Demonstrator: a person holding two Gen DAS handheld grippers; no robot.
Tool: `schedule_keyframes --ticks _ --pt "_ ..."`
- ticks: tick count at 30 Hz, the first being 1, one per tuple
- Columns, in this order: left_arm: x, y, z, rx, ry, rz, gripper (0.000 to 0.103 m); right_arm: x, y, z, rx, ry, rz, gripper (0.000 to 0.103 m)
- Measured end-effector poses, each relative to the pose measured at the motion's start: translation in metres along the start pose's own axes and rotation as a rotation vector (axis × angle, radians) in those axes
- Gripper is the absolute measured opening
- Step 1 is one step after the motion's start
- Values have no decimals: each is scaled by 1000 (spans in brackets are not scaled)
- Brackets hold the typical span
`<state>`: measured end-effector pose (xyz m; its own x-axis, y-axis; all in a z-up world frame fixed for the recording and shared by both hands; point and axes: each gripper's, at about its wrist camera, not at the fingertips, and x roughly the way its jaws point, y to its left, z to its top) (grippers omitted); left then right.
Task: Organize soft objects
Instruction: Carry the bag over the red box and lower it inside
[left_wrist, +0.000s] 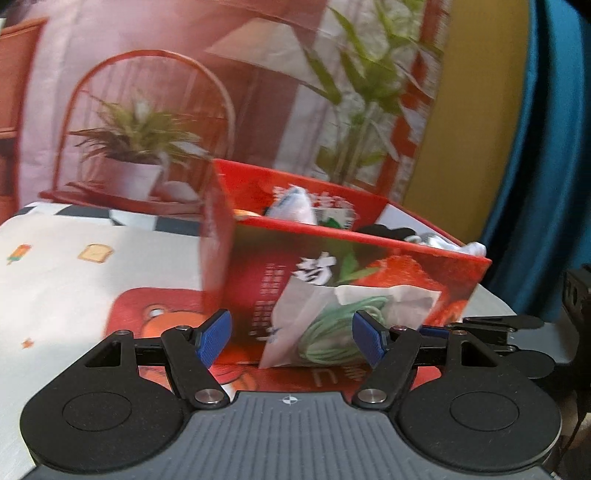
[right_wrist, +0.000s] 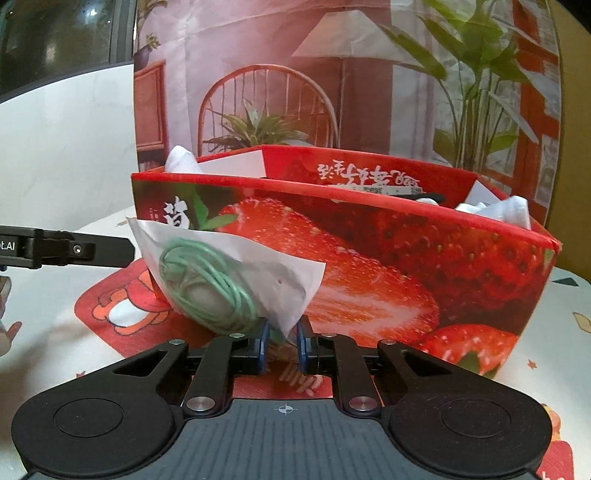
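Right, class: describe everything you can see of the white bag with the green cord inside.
The bag is thin, translucent white plastic, crumpled, roughly triangular as it hangs. A coil of mint-green cord shows through it. It is held up in front of the red strawberry box, tilted, its lower corner pinched in the shut jaws of the right gripper. The left gripper is open beside it, not touching.

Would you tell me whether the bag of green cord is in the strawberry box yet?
Outside: the bag hangs before the box's front wall.
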<state>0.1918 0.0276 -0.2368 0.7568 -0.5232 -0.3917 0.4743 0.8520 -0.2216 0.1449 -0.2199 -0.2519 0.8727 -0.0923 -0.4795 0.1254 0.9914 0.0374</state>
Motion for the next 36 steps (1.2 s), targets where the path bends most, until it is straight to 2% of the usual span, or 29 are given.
schedule_keyframes --ticks 9,18,22,24,28,30,36 --pt "24 -9 -8 55 53 -77 73 -6 -7 -8 9 -1 -8 14" --pt "37 -15 -9 114 77 -108 72 -5 -8 -8 10 -2 -7 14" --pt "41 -18 -10 134 88 -91 53 -4 -7 -9 13 0 -9 14" --pt "41 -17 -10 125 95 -95 50 -4 -7 -9 14 2 -9 13" --pt "39 -22 -11 173 110 -77 32 -6 -8 -9 20 1 -22 13" --pt "36 -25 -10 183 109 -74 27 -8 -10 -9 39 0 -22 13" --pt "20 -29 1 149 60 -83 27 -22 -10 -6 48 -28 -20 13"
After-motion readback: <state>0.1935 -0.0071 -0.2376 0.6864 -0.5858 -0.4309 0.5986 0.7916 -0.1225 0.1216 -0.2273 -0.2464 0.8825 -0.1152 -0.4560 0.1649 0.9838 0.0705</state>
